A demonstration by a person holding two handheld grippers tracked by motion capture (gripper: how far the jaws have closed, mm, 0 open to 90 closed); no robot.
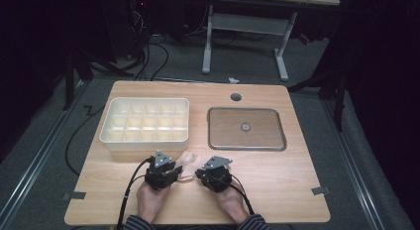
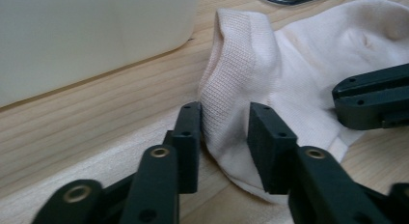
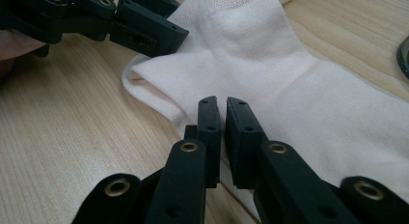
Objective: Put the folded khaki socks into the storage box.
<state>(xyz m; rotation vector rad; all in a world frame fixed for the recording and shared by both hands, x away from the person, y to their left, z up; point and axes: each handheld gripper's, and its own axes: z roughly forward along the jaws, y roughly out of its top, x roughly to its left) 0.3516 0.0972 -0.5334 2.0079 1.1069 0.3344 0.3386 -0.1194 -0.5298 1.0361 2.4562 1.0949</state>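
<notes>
From above, the person's two hands come in at six o'clock of the wooden table (image 1: pixel 277 190). The left gripper (image 1: pixel 174 171) and the right gripper (image 1: pixel 198 173) point toward each other, with a pale sock (image 1: pixel 186 162) lying flat on the wood between them, just at their tips. At eleven o'clock from the sock stands a white tray (image 1: pixel 144 138) split into small compartments, close by. At one o'clock lies a shallow metal pan (image 1: pixel 246 143) with a small round thing in its middle, and beyond it a dark round hole (image 1: pixel 236 97) in the tabletop. From this height I cannot tell how the jaws stand.

In the left gripper view, the left gripper (image 2: pixel 225 139) has its jaws apart with the ribbed cuff of the sock (image 2: pixel 299 74) standing up between them. The left pad lies against the cuff; the right pad stands a little off the fabric, so nothing is clamped. The tray (image 2: pixel 91 35) wall fills ten o'clock, and the right gripper (image 2: pixel 371 96) comes in at three o'clock, lying over the sock.

In the right gripper view, the right gripper (image 3: pixel 223 118) has its jaws drawn nearly together at the near edge of the sock (image 3: pixel 299 98). A thin slit shows between the pads, and I cannot tell whether fabric is pinched in it. The left gripper (image 3: pixel 159 38) reaches in from eleven o'clock, its tip over the folded end of the sock.
</notes>
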